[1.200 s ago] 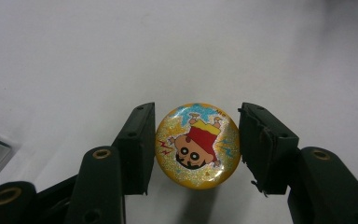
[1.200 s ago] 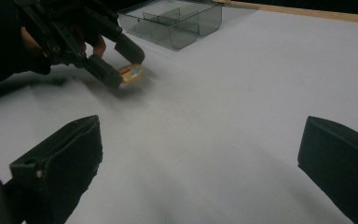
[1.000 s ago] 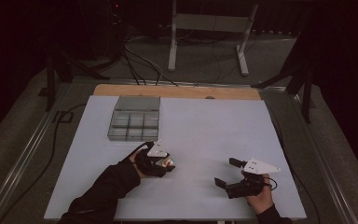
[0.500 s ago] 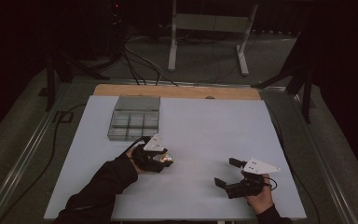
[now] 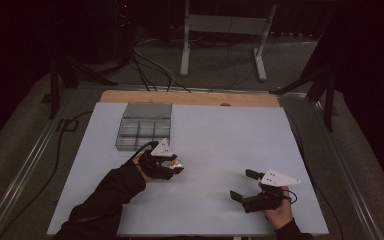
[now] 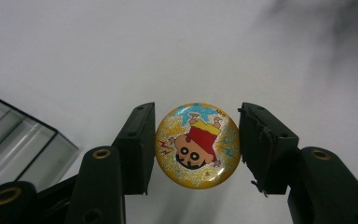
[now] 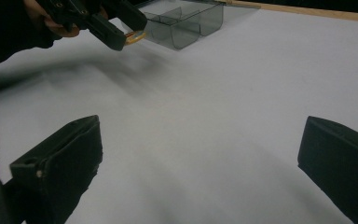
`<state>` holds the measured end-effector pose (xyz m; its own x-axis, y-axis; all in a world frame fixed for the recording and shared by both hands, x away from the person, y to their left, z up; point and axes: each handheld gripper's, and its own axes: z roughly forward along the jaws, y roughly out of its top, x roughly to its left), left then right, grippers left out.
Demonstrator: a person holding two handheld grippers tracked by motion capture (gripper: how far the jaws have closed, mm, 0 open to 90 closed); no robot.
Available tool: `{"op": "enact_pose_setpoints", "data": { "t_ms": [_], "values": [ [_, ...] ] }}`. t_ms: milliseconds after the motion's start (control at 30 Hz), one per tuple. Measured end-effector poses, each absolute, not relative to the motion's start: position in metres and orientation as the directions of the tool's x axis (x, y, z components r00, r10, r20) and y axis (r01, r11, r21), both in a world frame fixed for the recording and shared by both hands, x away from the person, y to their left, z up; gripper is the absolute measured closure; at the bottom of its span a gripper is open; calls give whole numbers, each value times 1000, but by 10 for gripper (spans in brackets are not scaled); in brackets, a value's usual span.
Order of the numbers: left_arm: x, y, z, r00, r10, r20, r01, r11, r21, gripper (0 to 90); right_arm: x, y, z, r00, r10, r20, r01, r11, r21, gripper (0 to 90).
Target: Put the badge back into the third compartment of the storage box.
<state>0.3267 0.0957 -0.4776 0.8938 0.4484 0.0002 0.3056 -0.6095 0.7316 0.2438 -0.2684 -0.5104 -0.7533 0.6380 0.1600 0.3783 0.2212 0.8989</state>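
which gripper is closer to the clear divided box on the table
Left. The left gripper, pinching a cartoon badge, sits just in front of the box. The right gripper, open, sits far off toward the table's near right corner.

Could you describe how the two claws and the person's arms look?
Both claws, left claw and right claw, are black with two blocky jaws. Each carries a pale grey three-cornered plate on top. Brass-coloured rivets show on the left jaws. The left arm wears a black sleeve.
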Motion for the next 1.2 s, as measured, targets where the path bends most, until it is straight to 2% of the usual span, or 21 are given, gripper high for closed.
{"op": "enact_pose_setpoints", "data": {
  "t_ms": [1200],
  "values": [
    [364, 116, -462, 816, 576, -41, 405, -520, 753, 483, 244, -268, -511, -755, 635, 163, 381, 222, 898, 0]
  ]
}}
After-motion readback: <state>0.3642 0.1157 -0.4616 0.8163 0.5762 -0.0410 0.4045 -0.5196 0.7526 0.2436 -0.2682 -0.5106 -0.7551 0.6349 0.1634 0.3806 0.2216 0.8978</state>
